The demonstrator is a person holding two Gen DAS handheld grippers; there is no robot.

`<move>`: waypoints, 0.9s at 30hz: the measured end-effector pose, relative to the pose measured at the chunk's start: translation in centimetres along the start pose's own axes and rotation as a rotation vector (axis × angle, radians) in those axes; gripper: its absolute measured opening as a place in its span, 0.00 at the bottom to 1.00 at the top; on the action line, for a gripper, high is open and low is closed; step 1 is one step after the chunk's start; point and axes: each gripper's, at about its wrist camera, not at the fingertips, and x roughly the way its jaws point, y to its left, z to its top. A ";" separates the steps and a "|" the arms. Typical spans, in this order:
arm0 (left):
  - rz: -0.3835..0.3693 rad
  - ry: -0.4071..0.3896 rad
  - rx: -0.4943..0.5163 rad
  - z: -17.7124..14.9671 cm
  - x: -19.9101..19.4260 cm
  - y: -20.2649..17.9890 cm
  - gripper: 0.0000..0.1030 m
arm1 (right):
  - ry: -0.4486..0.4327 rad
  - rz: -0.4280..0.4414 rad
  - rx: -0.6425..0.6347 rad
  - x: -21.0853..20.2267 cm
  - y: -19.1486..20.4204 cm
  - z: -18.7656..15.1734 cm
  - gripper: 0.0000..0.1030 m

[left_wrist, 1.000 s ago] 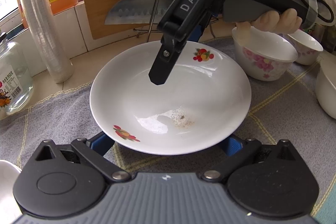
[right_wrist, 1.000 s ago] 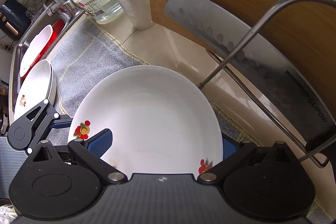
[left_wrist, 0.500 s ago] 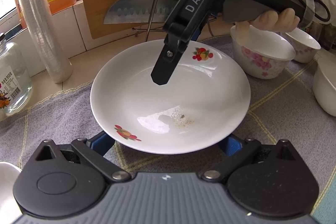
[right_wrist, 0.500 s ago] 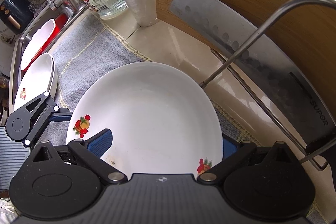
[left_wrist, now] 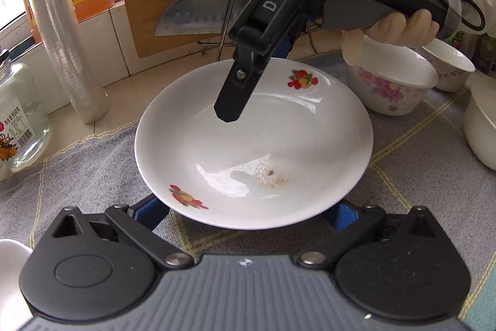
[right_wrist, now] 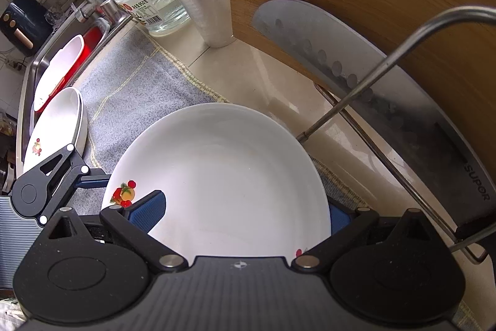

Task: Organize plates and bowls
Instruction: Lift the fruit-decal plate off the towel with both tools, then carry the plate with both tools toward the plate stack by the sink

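Straddling the plate (left_wrist: pixel 279 145) rim, both hand-held grippers (left_wrist: pixel 248 213) (right_wrist: pixel 245 213) stand spread wide, gripping nothing.

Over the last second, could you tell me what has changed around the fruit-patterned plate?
Very little: the right gripper has edged slightly further in over the plate, one finger above the rim and one below. The left gripper stays open beneath the near rim. The plate and floral bowl have not shifted.

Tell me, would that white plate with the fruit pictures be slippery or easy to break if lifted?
The glossy white fruit-patterned plate shines with glare, so its glaze probably is slick. It looks like rigid ceramic, likely to chip or shatter if dropped. The right tool straddles its rim with one finger over the inside; a firm pinch seems wise.
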 end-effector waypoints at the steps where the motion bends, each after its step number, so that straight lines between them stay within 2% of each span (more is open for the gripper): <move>1: -0.001 0.003 -0.002 0.0 0.0 0.1 1.00 | -0.002 0.005 0.003 -0.1 0.0 0.0 1.00; 15: 0.013 -0.002 0.007 -0.1 -1.0 -0.3 0.99 | -0.009 -0.003 -0.026 -0.7 1.2 -0.5 1.00; 27: 0.018 -0.009 -0.030 -0.3 -2.9 -0.4 0.99 | -0.023 0.001 -0.049 -1.8 2.9 -1.0 1.00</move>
